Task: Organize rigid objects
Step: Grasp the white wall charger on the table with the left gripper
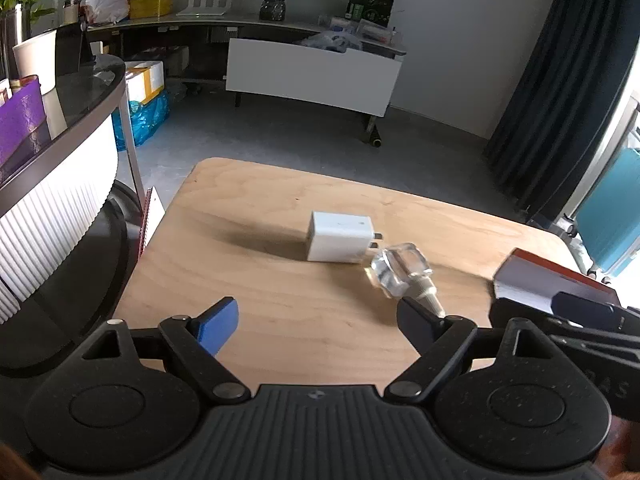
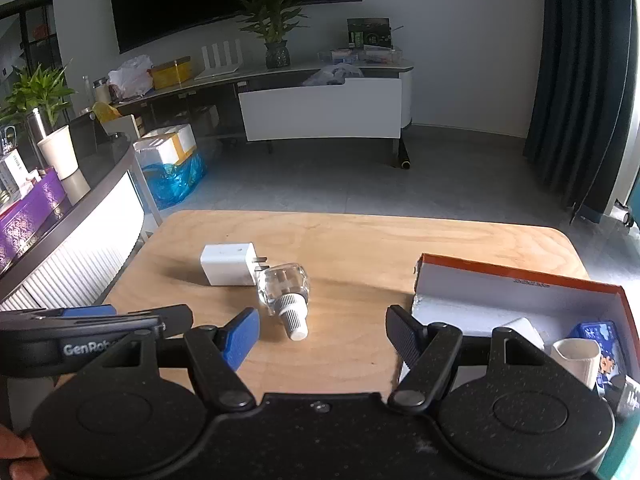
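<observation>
I have both claws low over the near edge of the surface (image 2: 360,236), jaws angled down at it. My left claw (image 1: 318,322) stands wide and holds nothing; its right finger (image 1: 416,322) sits just beside the bottle's cap, and I cannot tell whether they touch. My right claw (image 2: 322,334) is half open and empty, with bare wood between its jaws. Farther in, mid-surface, the bottle (image 2: 284,290) lies on its side against the charger (image 2: 228,264), both loose, I judge still waiting to be packed. At the right edge the box (image 2: 520,292) stands open, already holding several items.
</observation>
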Available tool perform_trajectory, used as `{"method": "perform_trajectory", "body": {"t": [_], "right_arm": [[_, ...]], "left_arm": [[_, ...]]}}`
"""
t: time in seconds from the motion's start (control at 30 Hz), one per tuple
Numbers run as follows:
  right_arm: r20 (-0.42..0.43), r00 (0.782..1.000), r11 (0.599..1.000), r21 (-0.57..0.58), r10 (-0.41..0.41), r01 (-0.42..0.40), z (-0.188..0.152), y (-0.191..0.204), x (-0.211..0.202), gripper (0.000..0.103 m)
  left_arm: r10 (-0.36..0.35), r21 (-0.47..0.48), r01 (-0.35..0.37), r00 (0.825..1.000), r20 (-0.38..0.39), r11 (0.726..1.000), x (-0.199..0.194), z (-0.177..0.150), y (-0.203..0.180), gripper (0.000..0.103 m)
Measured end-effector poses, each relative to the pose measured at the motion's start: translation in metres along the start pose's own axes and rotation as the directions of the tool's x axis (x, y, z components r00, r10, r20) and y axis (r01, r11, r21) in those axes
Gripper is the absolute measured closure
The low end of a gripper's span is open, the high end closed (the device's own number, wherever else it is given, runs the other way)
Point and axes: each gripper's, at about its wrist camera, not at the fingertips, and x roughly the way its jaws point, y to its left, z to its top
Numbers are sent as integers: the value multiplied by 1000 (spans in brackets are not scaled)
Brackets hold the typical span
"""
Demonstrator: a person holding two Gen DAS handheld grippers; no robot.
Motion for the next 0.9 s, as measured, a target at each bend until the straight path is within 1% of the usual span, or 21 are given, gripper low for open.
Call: {"method": "perform_trajectory", "body": {"t": [0.1,0.33,0.53,0.6,0.63,0.73,0.8,0.9], "right_arm": [[-5,1000,1000,1,7,-7,0,0,5,20],[-16,1000,1000,5,19,-19,-1,-2,13,20],[-20,999,1000,11,26,-26,-3,-8,14,20],[-18,999,1000,15,26,-26,-3,-9,14,20],[-17,999,999,17,27,-27,-3,-9,14,20],[-18,999,999,11,35,-35,-3,-10,13,20],[-14,999,999,9,41,-40,-2,-10,14,20],[-12,999,999,10,49,-49,-1,-9,17,20]], "left_arm": [[7,-1,-7,1000,0,1000,7,5,2,12],[12,6,-12,1000,-16,1000,36,18,-3,2],[27,2,-26,999,-34,1000,68,25,-12,0],[47,10,-47,998,-36,999,77,27,-14,0],[52,6,-52,998,-25,999,80,28,-13,0],[80,10,-80,997,-11,997,82,32,-6,0],[73,16,-73,997,-8,997,80,32,2,0],[89,38,-89,996,12,995,75,28,8,0]]}}
